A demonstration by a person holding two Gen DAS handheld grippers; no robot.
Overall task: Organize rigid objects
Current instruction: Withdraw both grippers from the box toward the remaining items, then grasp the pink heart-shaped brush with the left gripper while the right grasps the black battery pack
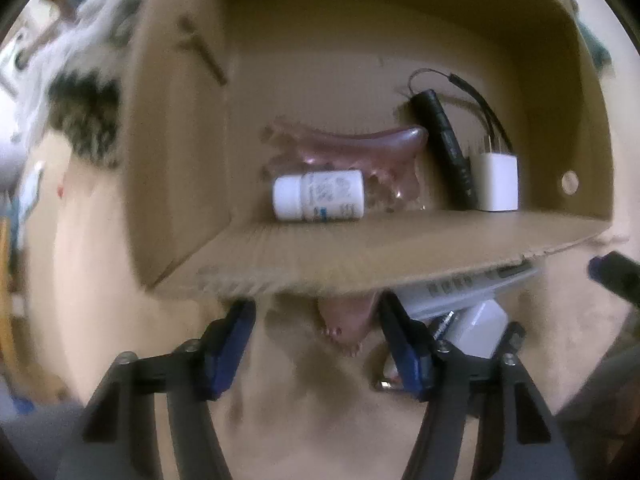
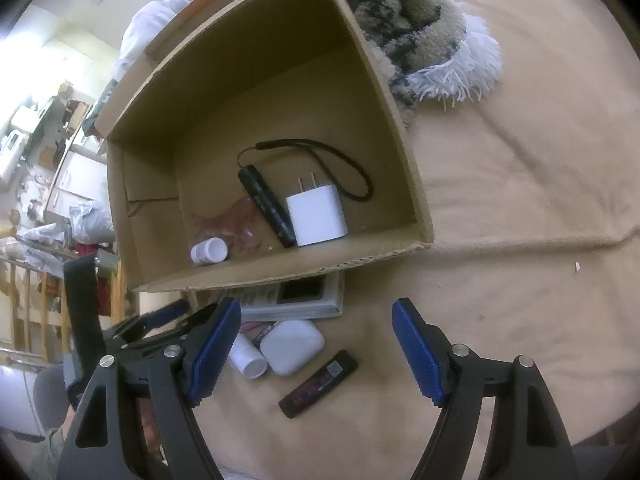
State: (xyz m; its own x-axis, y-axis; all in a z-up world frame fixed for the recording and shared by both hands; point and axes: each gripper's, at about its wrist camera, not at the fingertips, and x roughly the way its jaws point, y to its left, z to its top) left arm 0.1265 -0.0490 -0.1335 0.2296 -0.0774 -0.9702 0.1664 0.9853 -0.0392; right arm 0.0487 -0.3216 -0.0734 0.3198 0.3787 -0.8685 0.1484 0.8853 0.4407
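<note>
Where box (image 2: 416, 184) opens: bottle (image 2: 209, 251), charger (image 2: 317, 215), flashlight (image 2: 266, 205) inside.

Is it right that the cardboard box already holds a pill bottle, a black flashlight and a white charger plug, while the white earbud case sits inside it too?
Not quite. The white earbud case is outside the cardboard box, on the tan blanket in front of it; the right wrist view shows this. The pill bottle, black flashlight and white charger plug are inside.
</note>
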